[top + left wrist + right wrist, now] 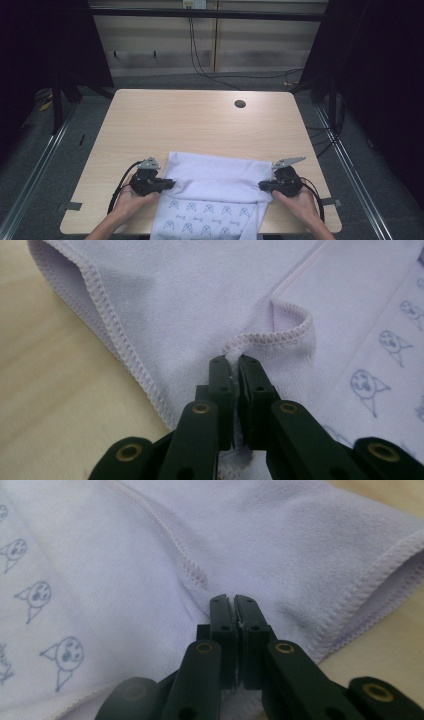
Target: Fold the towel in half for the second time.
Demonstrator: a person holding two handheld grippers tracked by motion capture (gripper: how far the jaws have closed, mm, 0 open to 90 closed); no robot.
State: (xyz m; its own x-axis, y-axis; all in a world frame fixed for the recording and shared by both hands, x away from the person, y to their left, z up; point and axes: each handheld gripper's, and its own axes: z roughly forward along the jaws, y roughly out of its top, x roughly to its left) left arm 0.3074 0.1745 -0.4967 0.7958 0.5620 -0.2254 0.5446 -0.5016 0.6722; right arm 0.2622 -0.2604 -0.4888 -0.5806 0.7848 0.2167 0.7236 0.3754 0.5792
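A pale lilac garment (215, 185) with small printed faces lies at the table's near edge, its plain side folded over the printed part. My left gripper (170, 184) sits at the garment's left side, shut on a stitched hem fold (270, 335); cloth shows pinched between the jaws of the left gripper (234, 360). At the garment's right side my right gripper (262, 186) is shut on the cloth, and the right gripper view shows fabric (300, 555) squeezed between the jaws of the right gripper (234, 599). A hand holds each gripper low over the table.
The light wooden table (200, 125) stretches bare beyond the garment, with a round cable hole (240, 104) at the far right. Cables (200, 65) run over the floor behind it. Dark frames stand at both sides.
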